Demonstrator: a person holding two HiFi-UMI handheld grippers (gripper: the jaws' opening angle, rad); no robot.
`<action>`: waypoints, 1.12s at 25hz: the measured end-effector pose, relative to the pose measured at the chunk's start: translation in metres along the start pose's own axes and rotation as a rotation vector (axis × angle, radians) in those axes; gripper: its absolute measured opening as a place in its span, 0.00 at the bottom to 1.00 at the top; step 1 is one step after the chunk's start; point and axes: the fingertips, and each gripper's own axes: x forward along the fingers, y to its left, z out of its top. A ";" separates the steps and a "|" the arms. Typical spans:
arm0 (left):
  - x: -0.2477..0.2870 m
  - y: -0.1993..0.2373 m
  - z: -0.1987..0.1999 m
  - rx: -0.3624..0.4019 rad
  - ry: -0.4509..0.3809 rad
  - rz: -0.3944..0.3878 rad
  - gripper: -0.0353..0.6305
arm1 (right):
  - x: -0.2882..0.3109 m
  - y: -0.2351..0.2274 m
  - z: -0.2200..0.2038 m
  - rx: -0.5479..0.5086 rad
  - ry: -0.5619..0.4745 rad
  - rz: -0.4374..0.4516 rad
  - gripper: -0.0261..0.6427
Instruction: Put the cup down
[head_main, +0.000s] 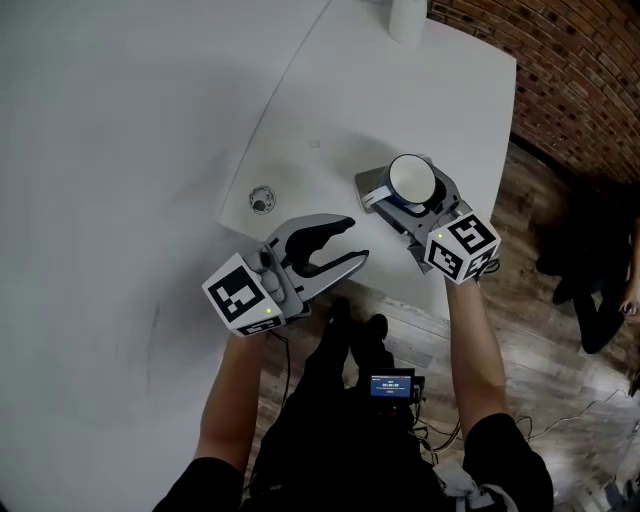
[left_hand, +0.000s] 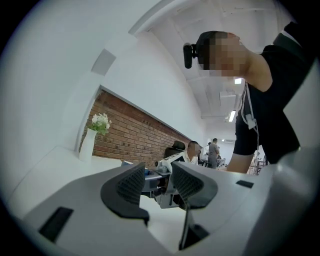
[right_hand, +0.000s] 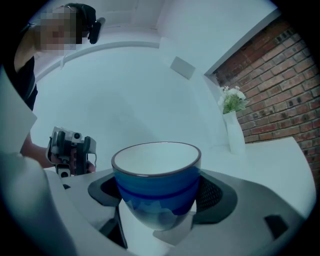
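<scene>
Left gripper: 2 jaws apart, nothing between them, at the near edge of the white table. Right gripper: jaws wide, clamped on the blue cup, which is upright, white inside, above the table near its edge. Cup base hidden from the head view; can't tell if it touches the tabletop. Vase at the far edge, top cut off; flowers show only in the gripper views.
</scene>
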 end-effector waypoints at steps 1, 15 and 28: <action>0.003 0.010 -0.004 -0.004 0.000 -0.002 0.30 | 0.008 -0.009 -0.006 0.000 0.003 -0.008 0.65; 0.005 0.037 -0.027 -0.037 -0.004 -0.005 0.30 | 0.042 -0.036 -0.064 -0.091 0.100 -0.090 0.65; -0.002 0.048 -0.042 -0.061 0.009 0.006 0.30 | 0.052 -0.038 -0.092 -0.213 0.172 -0.137 0.65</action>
